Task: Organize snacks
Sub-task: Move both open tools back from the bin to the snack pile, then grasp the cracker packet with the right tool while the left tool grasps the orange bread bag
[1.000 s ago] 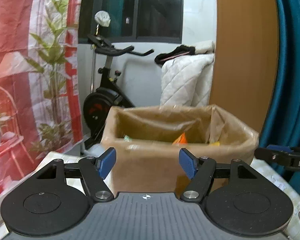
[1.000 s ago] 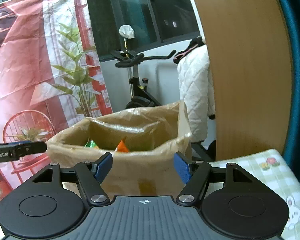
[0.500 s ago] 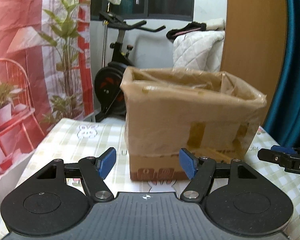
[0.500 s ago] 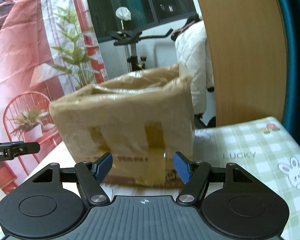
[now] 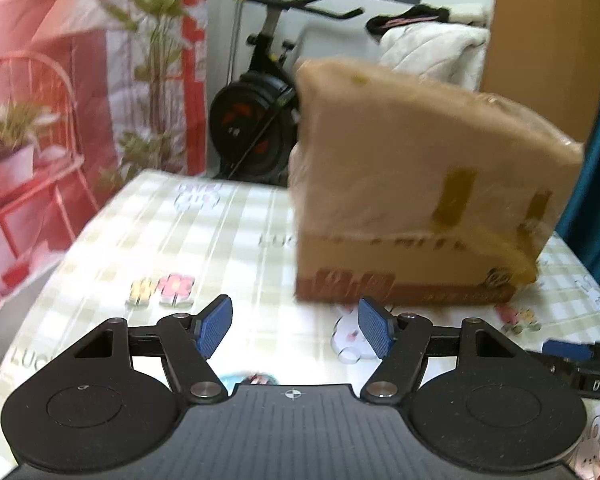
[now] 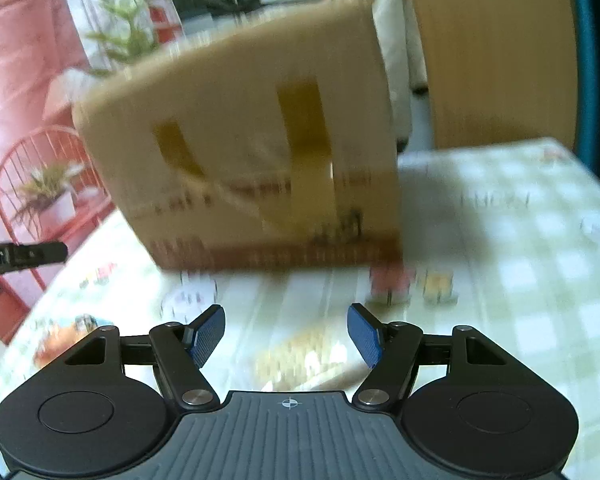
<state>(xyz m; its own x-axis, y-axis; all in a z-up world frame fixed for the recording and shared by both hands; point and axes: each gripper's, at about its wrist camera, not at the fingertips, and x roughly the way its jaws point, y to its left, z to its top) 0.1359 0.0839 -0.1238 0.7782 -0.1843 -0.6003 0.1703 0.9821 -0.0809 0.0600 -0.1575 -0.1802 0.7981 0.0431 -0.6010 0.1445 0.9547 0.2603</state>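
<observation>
Both cameras are now looking lower than a second ago: then they were peering over the rim of the cardboard box (image 5: 420, 184) at orange and green packets inside, and now they are facing its outer wall and the checked tablecloth (image 5: 220, 240) in front of it. Both pictures are blurred, so the grippers are still moving. This likely means the person is coming away from the box and dropping toward the table for another snack.

The left gripper (image 5: 296, 330) is hanging wide open with nothing between its blue pads (image 5: 214, 328). The right gripper (image 6: 286, 334) is equally wide open and empty.

The box is standing on the far half of the table — brown, lined with a thin crinkled bag folded over its rim, with yellowish tape strips down its near face and red printing along the base. Its contents are hidden from this height.

In the right view, a pale yellow-and-white packet (image 6: 304, 360) — apparently a snack, too blurred to identify — is lying flat on the cloth just beyond the open fingers, near the camera. A second colourful packet (image 6: 60, 340) is lying near the left edge.
</observation>
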